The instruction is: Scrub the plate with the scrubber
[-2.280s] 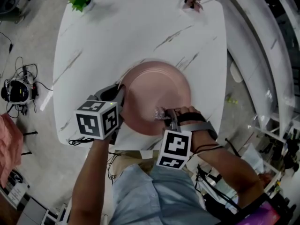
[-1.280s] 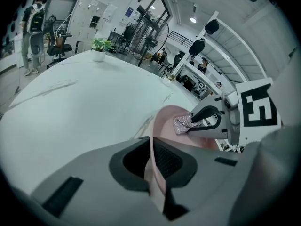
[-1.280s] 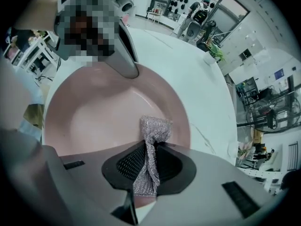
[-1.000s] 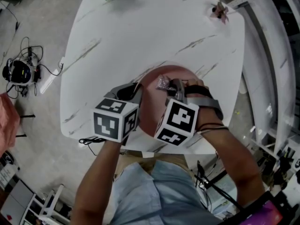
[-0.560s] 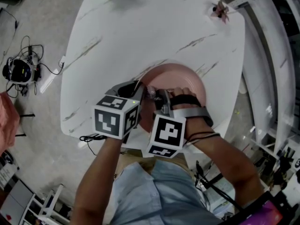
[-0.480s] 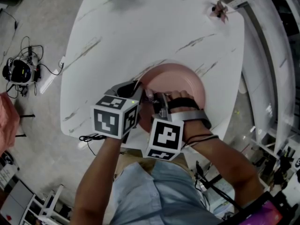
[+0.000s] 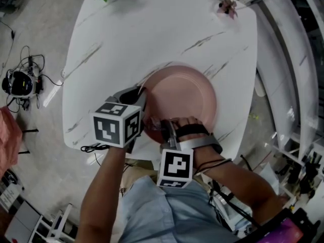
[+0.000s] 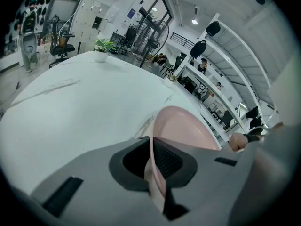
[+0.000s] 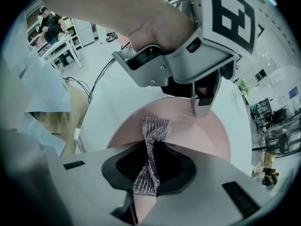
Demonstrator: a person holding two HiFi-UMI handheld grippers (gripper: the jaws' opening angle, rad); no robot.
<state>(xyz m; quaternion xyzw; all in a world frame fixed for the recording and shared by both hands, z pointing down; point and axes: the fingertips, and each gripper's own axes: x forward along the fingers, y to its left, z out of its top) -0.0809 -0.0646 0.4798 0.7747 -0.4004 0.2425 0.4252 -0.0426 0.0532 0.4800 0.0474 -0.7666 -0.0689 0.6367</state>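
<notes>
Plate at the near edge of the table is clamped by its rim in the left gripper, while the scrubber, pinched in the right gripper, is probably best pressed flat and swept evenly across its face.

My head camera looks steeply down on the table. My left claw and right claw cameras peer closely along their jaws; all share the plate.

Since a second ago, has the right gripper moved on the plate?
Yes. The right gripper, shut on the scrubber, has pulled back toward the person, from the far side of the plate to its near rim.
</notes>
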